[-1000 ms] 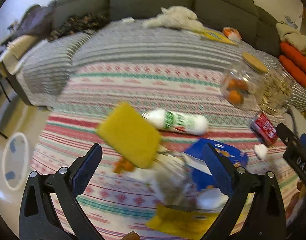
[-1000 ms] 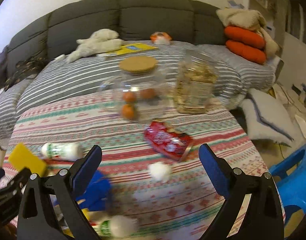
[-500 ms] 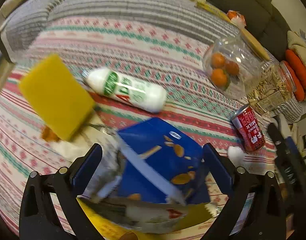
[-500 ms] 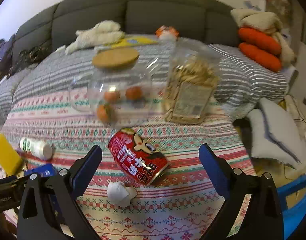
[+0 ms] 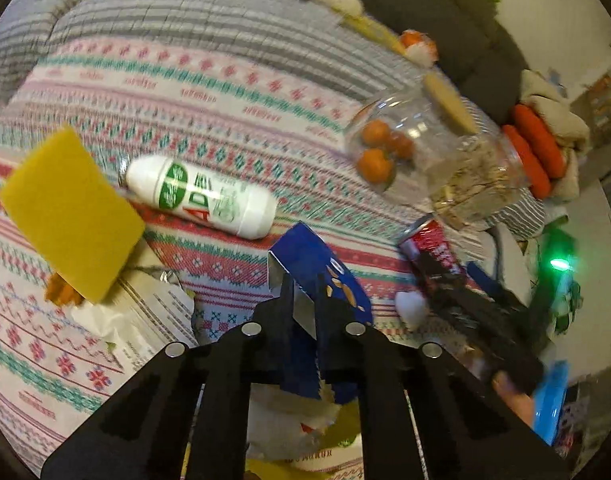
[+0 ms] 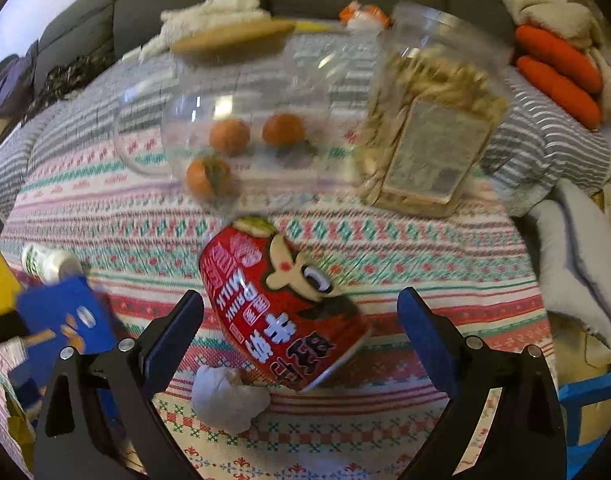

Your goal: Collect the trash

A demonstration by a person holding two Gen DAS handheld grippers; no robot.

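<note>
We see the left tongs (image 5: 303, 300) clenched on the thin upper flap of the blue snack box (image 5: 305, 258), which stands on the patterned bench (image 5: 225, 92); the flap may tear or slip. The right tongs (image 6: 301, 316) gape astride the red milk-drink can (image 6: 281, 300), which could roll toward the crumpled tissue (image 6: 227, 398).

Left tool (image 5: 303, 312): matte black angular finger arms, four round silver screw heads across the linkage. Right tool (image 6: 301, 320): same black frame, silver screws at the pivots, flat blue pads inside each finger. Seen at lower right of the left view, it's blurred, with a green light glowing behind it.
</note>
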